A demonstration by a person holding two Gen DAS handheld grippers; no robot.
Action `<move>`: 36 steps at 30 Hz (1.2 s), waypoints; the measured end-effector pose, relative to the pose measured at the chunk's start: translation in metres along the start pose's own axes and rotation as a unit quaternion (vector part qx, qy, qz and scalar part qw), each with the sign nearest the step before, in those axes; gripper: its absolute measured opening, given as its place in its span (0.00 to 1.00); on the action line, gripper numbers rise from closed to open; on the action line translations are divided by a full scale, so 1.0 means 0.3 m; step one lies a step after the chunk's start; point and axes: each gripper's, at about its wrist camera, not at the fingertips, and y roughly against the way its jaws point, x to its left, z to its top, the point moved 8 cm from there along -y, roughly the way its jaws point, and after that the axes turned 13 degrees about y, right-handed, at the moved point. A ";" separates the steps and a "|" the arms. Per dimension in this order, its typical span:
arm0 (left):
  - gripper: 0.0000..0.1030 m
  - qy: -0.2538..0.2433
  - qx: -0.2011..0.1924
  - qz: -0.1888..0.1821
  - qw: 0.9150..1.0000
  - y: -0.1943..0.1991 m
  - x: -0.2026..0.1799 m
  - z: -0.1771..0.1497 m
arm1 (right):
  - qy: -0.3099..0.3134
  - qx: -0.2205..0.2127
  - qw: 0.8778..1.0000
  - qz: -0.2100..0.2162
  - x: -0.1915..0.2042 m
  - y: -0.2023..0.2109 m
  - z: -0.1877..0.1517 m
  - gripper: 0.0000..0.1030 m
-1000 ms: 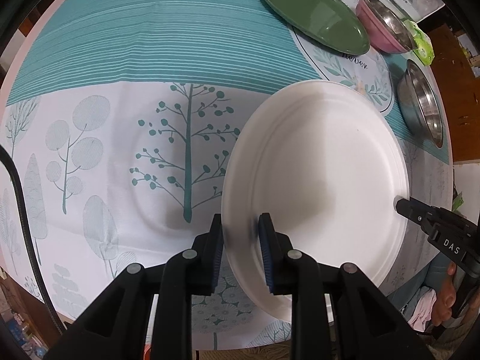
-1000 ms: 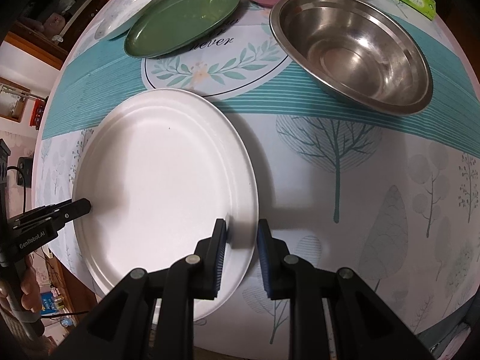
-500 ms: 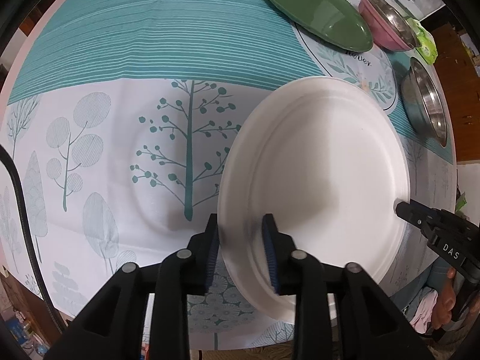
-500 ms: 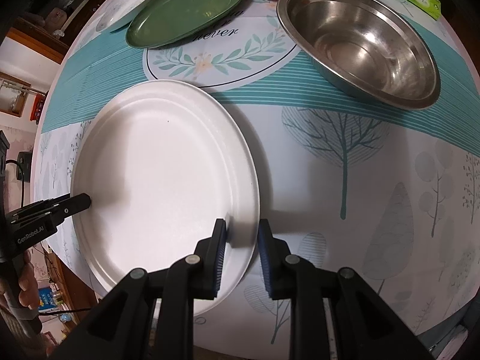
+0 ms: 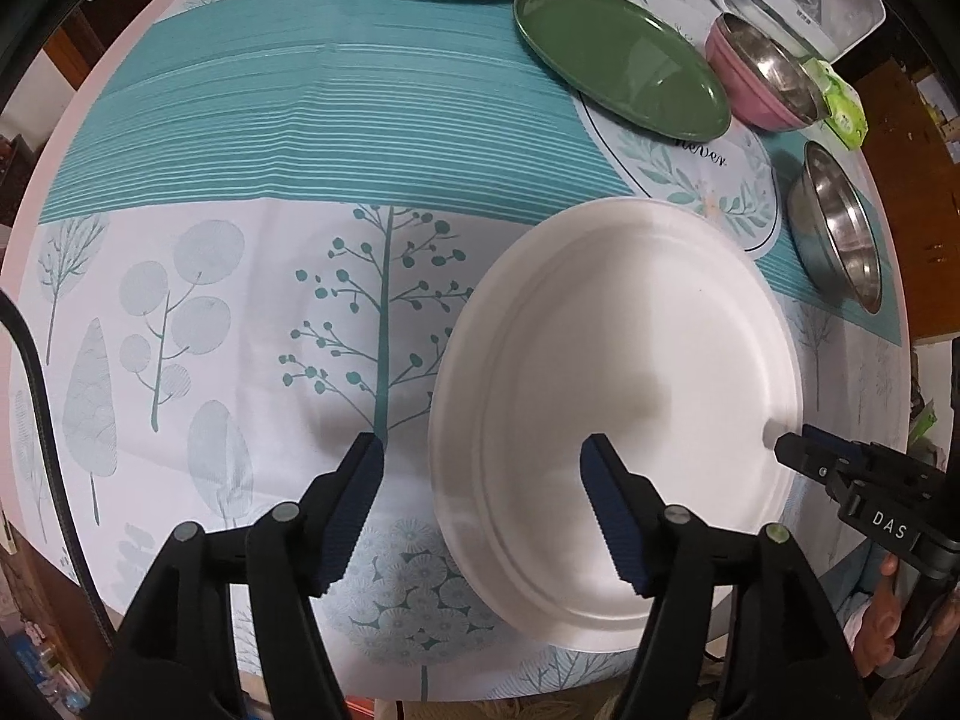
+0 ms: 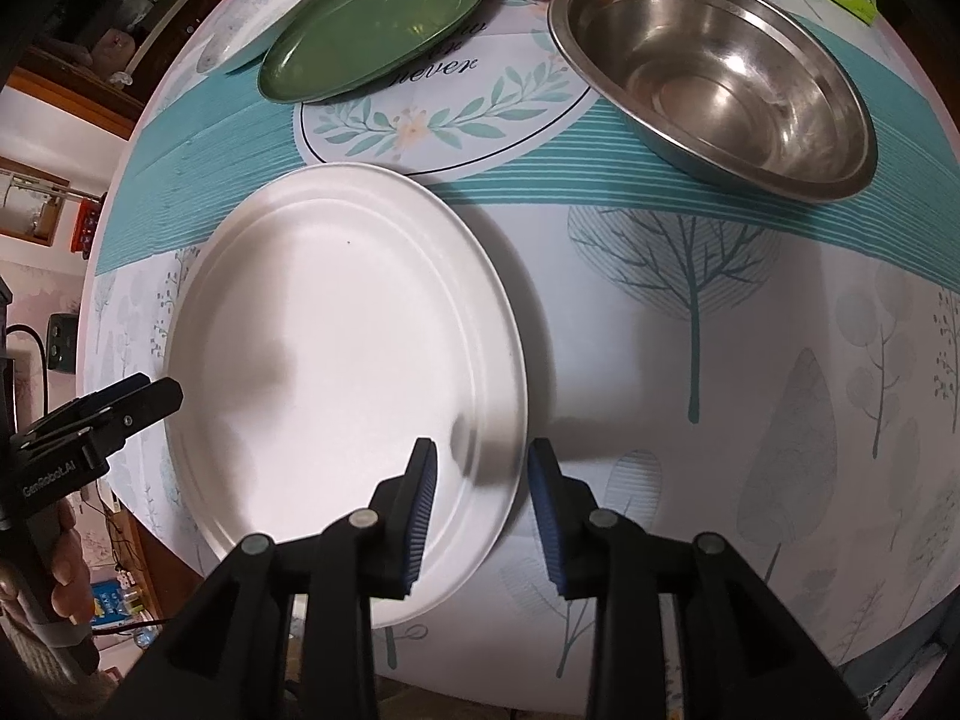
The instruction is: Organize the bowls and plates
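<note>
Big white plate (image 5: 618, 396) sits flat near the table's (image 5: 300, 120) front edge, part of its rim hanging past that edge. Left gripper (image 5: 483, 510) is spread wide with one finger on each side of the plate's rim, gripping nothing. Right gripper (image 6: 483, 510) is also released, its fingers loosely straddling the opposite rim

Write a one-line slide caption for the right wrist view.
Right gripper open astride the white plate's rim, steel bowl and green plate beyond.
</note>
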 end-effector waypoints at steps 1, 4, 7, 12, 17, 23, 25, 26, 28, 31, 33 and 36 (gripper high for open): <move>0.65 0.000 -0.001 0.000 1.000 0.007 -0.001 -0.001 | 0.000 -0.001 1.000 0.000 -0.001 0.003 0.000 0.31; 0.65 0.000 -0.008 0.001 1.000 0.022 -0.007 -0.002 | 0.000 -0.006 1.000 0.002 -0.010 0.017 -0.002 0.31; 0.65 0.001 -0.017 0.000 1.000 0.049 -0.017 -0.005 | 0.002 -0.012 1.000 0.001 -0.012 0.041 -0.001 0.31; 0.65 -0.001 -0.037 -0.004 0.999 0.116 -0.031 -0.010 | 0.008 -0.027 1.000 -0.002 -0.012 0.091 -0.005 0.31; 0.65 -0.005 -0.063 -0.010 0.998 0.205 -0.067 -0.004 | 0.024 -0.052 0.998 -0.003 -0.007 0.171 0.002 0.31; 0.66 -0.019 -0.110 -0.015 0.994 0.374 -0.141 0.039 | 0.054 -0.096 0.994 -0.006 0.004 0.310 0.044 0.31; 0.66 -0.028 -0.131 -0.013 0.991 0.447 -0.176 0.061 | 0.066 -0.115 0.991 -0.009 0.007 0.368 0.068 0.31; 0.68 -0.032 -0.142 -0.011 0.989 0.482 -0.188 0.072 | 0.070 -0.124 0.990 -0.009 0.006 0.397 0.080 0.31; 0.72 -0.040 -0.168 -0.009 0.985 0.567 -0.216 0.097 | 0.078 -0.143 0.987 -0.008 0.004 0.465 0.107 0.31; 0.75 -0.055 -0.201 -0.001 0.978 0.679 -0.244 0.131 | 0.089 -0.171 0.981 -0.005 0.004 0.559 0.154 0.31; 0.76 -0.062 -0.223 0.008 0.973 0.756 -0.262 0.164 | 0.095 -0.188 0.978 -0.005 0.011 0.614 0.191 0.34; 0.80 -0.064 -0.247 0.007 0.967 0.850 -0.281 0.208 | 0.103 -0.213 0.972 -0.004 0.011 0.698 0.253 0.42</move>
